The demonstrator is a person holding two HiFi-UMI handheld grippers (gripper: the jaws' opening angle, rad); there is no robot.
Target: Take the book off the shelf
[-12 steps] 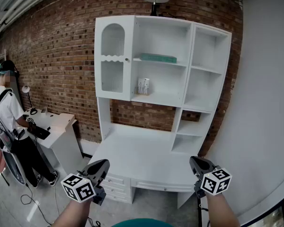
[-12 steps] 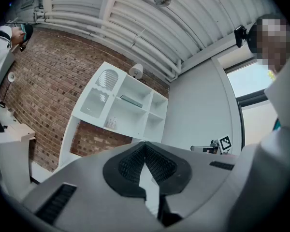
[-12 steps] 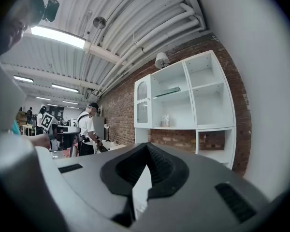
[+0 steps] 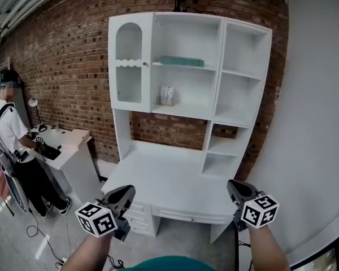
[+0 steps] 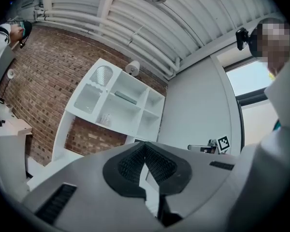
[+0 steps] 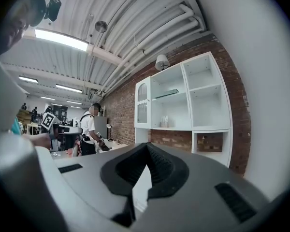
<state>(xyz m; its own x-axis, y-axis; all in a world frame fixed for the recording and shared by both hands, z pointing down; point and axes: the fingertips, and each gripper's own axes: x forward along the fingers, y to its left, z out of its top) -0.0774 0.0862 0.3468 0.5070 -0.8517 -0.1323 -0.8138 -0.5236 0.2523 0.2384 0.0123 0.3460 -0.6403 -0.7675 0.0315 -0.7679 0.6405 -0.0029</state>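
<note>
while both tools hang low at the bottom of the head view, the left gripper [image 4: 124, 193] and the right gripper [image 4: 234, 188] are each clenched with nothing between the jaws. the teal book [image 4: 182, 61] lies flat on the upper board of the white shelf unit [image 4: 246, 55], in the upper middle of the frame and well apart from either tool. the first risk, as i judge it, is reaching the book with the jaws together: a closed tip would only shove it deeper into the bay instead of taking it. because the book lies flat, only its thin front edge is offered, so a jaw may scrape the board or pinch just the cover, and the book could then sag open or slip out. if it is dragged forward on a weak hold, it may tip over the lip and drop onto the desk top [image 4: 169, 179] below. a reach that drifts left could knock the glazed cabinet door [image 4: 129, 64], and one that runs low could upset the small pack [image 4: 166, 95] standing on the board beneath. the long lean across the desk would make any of these slips more likely.
</note>
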